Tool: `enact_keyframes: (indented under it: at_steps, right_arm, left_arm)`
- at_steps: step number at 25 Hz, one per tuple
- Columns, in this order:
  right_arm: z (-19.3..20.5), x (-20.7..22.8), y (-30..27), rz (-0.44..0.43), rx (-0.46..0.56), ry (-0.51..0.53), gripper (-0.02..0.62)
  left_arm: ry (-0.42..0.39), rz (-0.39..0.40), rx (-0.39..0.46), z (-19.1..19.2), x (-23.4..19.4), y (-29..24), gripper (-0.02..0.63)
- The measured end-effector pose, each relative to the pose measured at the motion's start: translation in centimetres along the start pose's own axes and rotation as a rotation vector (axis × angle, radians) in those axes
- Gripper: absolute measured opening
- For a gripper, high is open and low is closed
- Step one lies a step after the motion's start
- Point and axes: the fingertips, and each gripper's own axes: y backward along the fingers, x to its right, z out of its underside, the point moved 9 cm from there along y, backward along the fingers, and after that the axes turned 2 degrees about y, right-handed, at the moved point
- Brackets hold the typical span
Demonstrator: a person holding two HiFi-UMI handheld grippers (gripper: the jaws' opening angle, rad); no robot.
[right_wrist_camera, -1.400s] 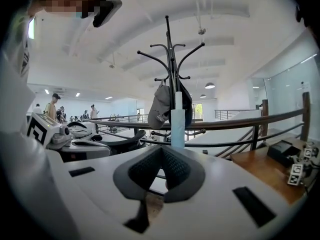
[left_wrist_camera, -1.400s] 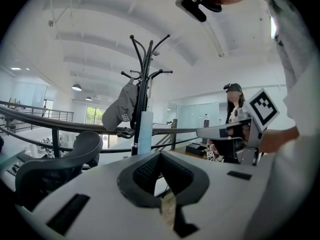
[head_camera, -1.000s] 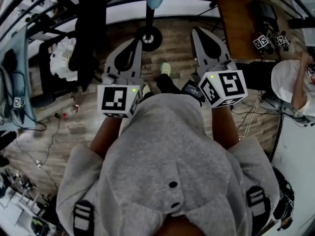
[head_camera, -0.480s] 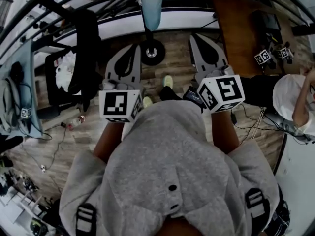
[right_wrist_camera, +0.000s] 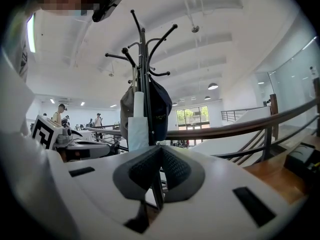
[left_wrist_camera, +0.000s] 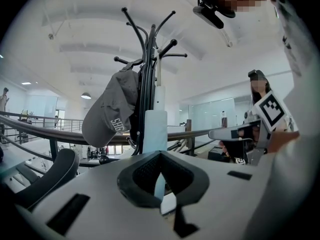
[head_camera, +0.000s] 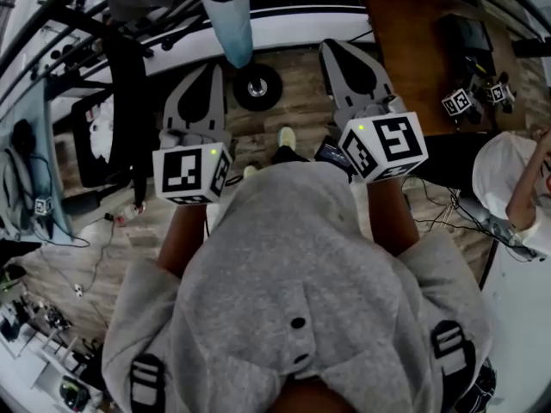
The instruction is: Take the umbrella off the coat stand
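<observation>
Head view: the pale blue folded fabric umbrella (head_camera: 225,15) hangs on the black metal coat stand (head_camera: 256,86), far beyond both grippers.

Left gripper view: the left gripper (left_wrist_camera: 160,156) is clenched and empty. The umbrella's long axis is vertical.

Right gripper view: the right gripper (right_wrist_camera: 160,151) is clenched and empty. The umbrella is a smooth tube just left of the pole.

Pale umbrella (left_wrist_camera: 155,130) hangs on the coat stand (left_wrist_camera: 146,59) (grey cap (left_wrist_camera: 107,109) beside).
</observation>
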Motion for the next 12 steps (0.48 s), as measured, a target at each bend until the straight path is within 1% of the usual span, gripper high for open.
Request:
enact_keyframes:
  at_steps: [6,12]
  right_arm:
    - [0.3,1.7,-1.9,-0.030,-0.007,-0.007,0.009]
    - [0.6,3.5,-2.8,-0.067,-0.014,-0.002,0.009]
  left_arm:
    - [-0.002,-0.023,0.000,0.0,-0.2,-1.9,0.014]
    - [-0.006,-0.040,-0.017,0.1,0.3,-3.8,0.014]
